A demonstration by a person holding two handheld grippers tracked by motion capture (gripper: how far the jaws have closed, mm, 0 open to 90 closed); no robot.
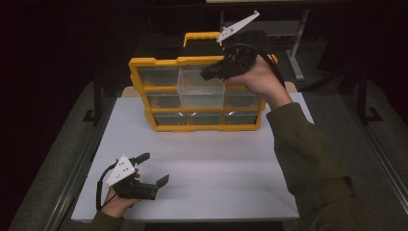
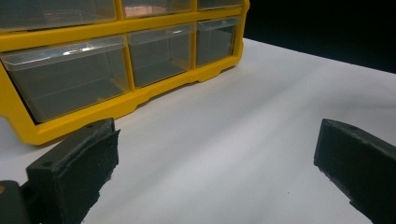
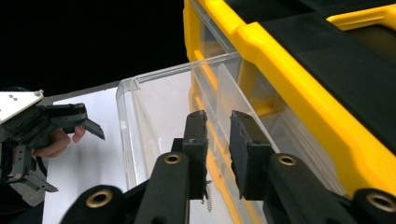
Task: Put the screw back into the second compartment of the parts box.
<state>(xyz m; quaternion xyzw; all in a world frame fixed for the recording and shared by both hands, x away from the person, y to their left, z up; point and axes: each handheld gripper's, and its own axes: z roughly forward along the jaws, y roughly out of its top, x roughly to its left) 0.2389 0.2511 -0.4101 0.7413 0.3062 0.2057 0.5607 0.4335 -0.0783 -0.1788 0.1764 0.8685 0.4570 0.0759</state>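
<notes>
A yellow organizer (image 1: 140, 86) with clear drawers stands upright at the back of the white table (image 1: 207, 163). Its top middle drawer (image 1: 199, 91) is pulled out toward me. My right gripper (image 1: 206, 73) hovers at that drawer's upper right corner. In the right gripper view its jaws (image 3: 218, 122) stand a small gap apart above the open drawer (image 3: 154, 112), pressing on nothing. A thin coiled bit (image 3: 208, 196) shows just under one pad. My left gripper (image 1: 155, 168) rests low at the table's front left, wide open and holding nothing (image 2: 215, 154), facing the organizer's bottom drawers (image 2: 65, 84).
The organizer has a yellow carry handle (image 1: 201, 36) on its black top. The left hand and its gripper (image 3: 70, 119) show far off in the right gripper view. Bare white tabletop lies between the organizer and the front edge. Dark floor and another table's frame (image 1: 298, 53) lie behind.
</notes>
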